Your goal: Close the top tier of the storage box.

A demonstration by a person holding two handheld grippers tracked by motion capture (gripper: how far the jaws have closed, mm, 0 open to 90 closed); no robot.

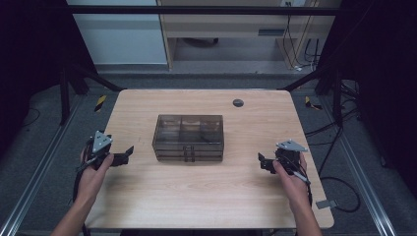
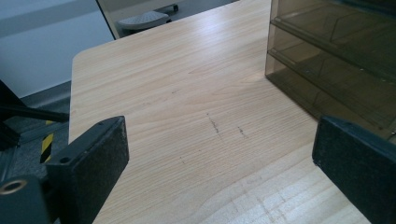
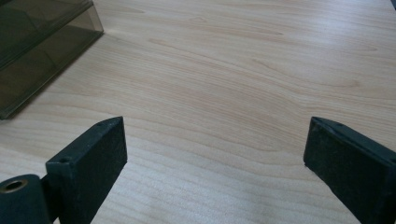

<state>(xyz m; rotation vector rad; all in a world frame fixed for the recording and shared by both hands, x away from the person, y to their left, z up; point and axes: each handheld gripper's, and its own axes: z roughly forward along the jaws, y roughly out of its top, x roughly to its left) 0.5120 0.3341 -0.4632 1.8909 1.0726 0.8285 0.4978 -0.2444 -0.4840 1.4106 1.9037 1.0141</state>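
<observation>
Sitting mid-table, the smoky drawer box (image 1: 189, 137) lies between the left gripper (image 1: 129, 150) and right gripper (image 1: 260, 158), well apart from each, both with jaws spread wide, holding nothing.

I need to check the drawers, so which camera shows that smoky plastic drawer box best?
The high view: the whole drawer box sits mid-table between both open grippers. The left gripper view catches only its stacked corner, the right gripper view just an edge.

A smoky translucent drawer box (image 1: 189, 137) stands upright mid-table, its 2 front drawers closed.
</observation>
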